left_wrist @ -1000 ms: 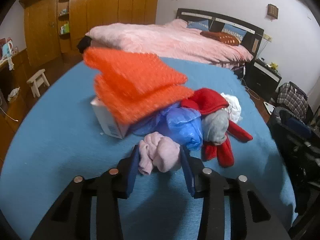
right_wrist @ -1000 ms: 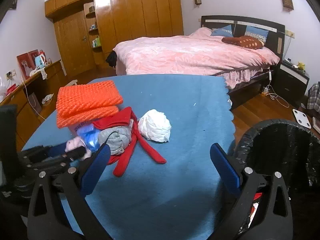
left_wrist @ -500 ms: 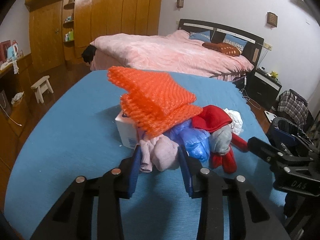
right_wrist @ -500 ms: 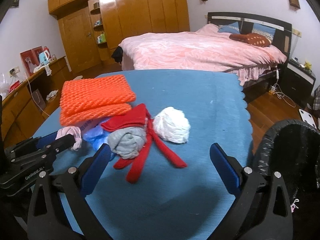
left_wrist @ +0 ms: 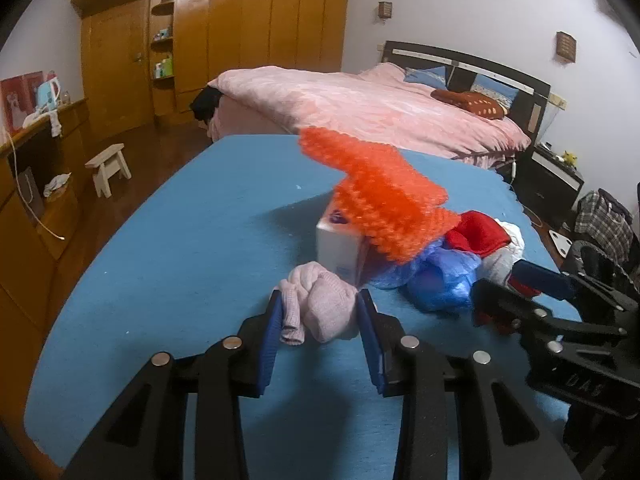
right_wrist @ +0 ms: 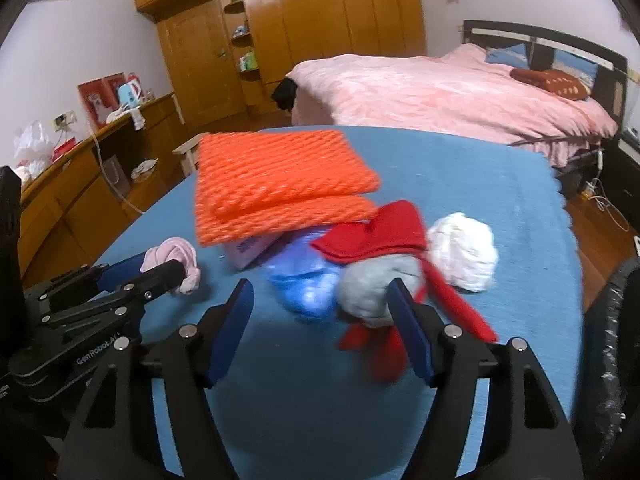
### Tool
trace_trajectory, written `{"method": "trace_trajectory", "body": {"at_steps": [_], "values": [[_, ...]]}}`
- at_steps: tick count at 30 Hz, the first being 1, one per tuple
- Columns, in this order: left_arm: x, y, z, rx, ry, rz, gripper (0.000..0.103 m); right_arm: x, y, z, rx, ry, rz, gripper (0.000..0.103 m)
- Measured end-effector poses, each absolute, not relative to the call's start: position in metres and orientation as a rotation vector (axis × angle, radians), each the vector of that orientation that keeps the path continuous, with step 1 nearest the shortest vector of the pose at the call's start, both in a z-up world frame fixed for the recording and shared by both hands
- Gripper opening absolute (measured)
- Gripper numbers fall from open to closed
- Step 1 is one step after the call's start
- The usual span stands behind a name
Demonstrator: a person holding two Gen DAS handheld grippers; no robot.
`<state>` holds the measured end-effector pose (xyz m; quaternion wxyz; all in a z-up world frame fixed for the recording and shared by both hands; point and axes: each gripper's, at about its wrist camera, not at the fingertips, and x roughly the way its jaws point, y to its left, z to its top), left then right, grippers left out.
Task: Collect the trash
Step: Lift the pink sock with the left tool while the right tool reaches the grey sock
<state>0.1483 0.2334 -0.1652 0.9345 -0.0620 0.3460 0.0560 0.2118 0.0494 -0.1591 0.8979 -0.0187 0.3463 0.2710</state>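
- We have the left gripper (left_wrist: 318, 312) clamped on a pink balled-up sock (left_wrist: 320, 306), one blue pad on each side, and it sits just off the blue tablecloth (left_wrist: 168, 248) so we can carry it away.
- Our right gripper (right_wrist: 322, 312) is partly open; its jaws have just been closing, and the blue plastic bag (right_wrist: 306, 284) lies in the gap while the grey cloth ball (right_wrist: 376, 292) sits right at the right-hand pad. We judge nothing is pinched yet.
- Just past the right fingertips, a red cloth (right_wrist: 376, 234) drapes over the grey ball, its strips trailing back towards us under the right jaw.
- To the right of that, a white crumpled wad (right_wrist: 464, 252) sits beside the red cloth, apart from the gripper.
- Ahead and left, two orange foam net sheets (right_wrist: 276, 184) lie stacked on a small white box (left_wrist: 338, 246), tilting over the blue bag.
- Off at the right edge of the right wrist view, the black-lined trash bin (right_wrist: 612, 344) waits close by, which is where we reckon all this goes.
- Far beyond the pile, a pink-covered bed (right_wrist: 440, 88) and a wooden wardrobe (right_wrist: 320, 32) fill the background.
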Motion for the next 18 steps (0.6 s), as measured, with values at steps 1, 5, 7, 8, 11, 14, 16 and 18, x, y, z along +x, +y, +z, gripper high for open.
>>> {"method": "trace_trajectory", "body": {"at_steps": [1, 5, 7, 8, 11, 14, 16, 18], "values": [[0.147, 0.235, -0.165, -0.128, 0.705, 0.117, 0.037, 0.212, 0.053, -0.159, -0.044, 0.716, 0.564, 0.066], [0.145, 0.237, -0.166, -0.128, 0.700, 0.124, 0.037, 0.216, 0.063, -0.159, -0.061, 0.714, 0.573, 0.060], [0.145, 0.239, -0.166, -0.131, 0.696, 0.127, 0.037, 0.216, 0.064, -0.155, -0.054, 0.706, 0.577, 0.057], [0.145, 0.239, -0.166, -0.133, 0.695, 0.128, 0.037, 0.215, 0.064, -0.153, -0.050, 0.697, 0.580, 0.057], [0.144, 0.240, -0.167, -0.134, 0.691, 0.131, 0.037, 0.210, 0.064, -0.149, -0.065, 0.691, 0.593, 0.057], [0.144, 0.241, -0.168, -0.140, 0.691, 0.132, 0.037, 0.207, 0.058, -0.151, -0.066, 0.707, 0.580, 0.057], [0.144, 0.240, -0.170, -0.145, 0.692, 0.132, 0.037, 0.207, 0.055, -0.155, -0.063, 0.720, 0.569, 0.057], [0.145, 0.240, -0.170, -0.145, 0.695, 0.131, 0.037, 0.208, 0.055, -0.159, -0.062, 0.736, 0.567, 0.057]]}}
